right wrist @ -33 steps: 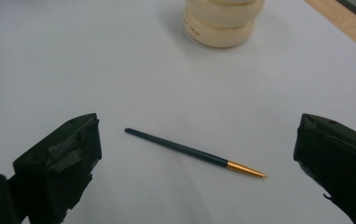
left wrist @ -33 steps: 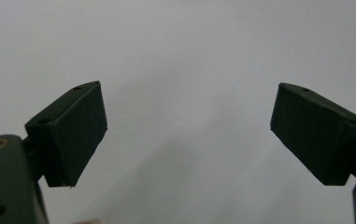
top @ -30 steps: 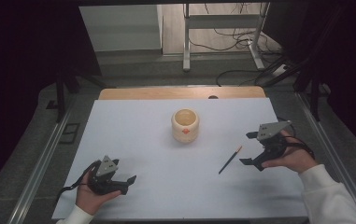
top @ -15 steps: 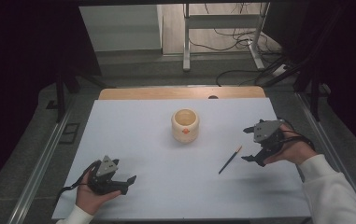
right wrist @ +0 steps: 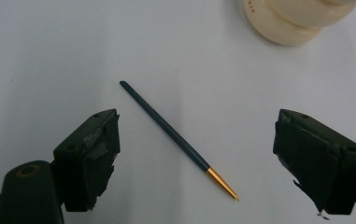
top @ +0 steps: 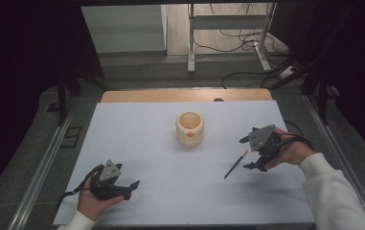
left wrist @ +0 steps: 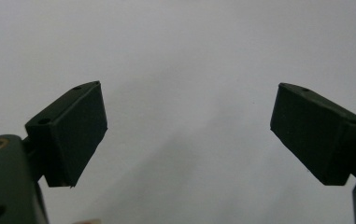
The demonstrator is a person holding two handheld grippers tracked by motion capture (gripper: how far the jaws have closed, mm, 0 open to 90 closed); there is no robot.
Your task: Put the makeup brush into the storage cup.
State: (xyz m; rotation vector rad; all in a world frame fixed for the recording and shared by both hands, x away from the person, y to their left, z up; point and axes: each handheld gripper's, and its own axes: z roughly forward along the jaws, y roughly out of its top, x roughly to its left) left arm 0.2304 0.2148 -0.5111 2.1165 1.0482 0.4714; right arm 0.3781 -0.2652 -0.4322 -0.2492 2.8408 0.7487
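White table sheet (top: 146,143) carries very little: a cream wooden pot (top: 189,129) upright near centre, and a thin dark paintbrush (top: 235,164) with a gold ferrule lying flat on the sheet, right of and nearer than the pot, well apart from it. Right gripper (top: 256,154) hovers just beside the brush, jaws spread wide and holding nothing; in the right gripper view the paintbrush (right wrist: 178,139) lies diagonally between the two jaws, untouched. Left gripper (top: 122,188) rests low on the near left of the sheet, jaws likewise wide apart and empty, bare sheet between them in its own view. Risks, as I judge them: the brush is slender and flat on a smooth surface, so jaws closing across a diagonal handle could roll or spin it away rather than seat it; coming down too shallow would pinch air, too steep would jam the pads on the sheet. A grip near the ferrule end would leave the long handle drooping.
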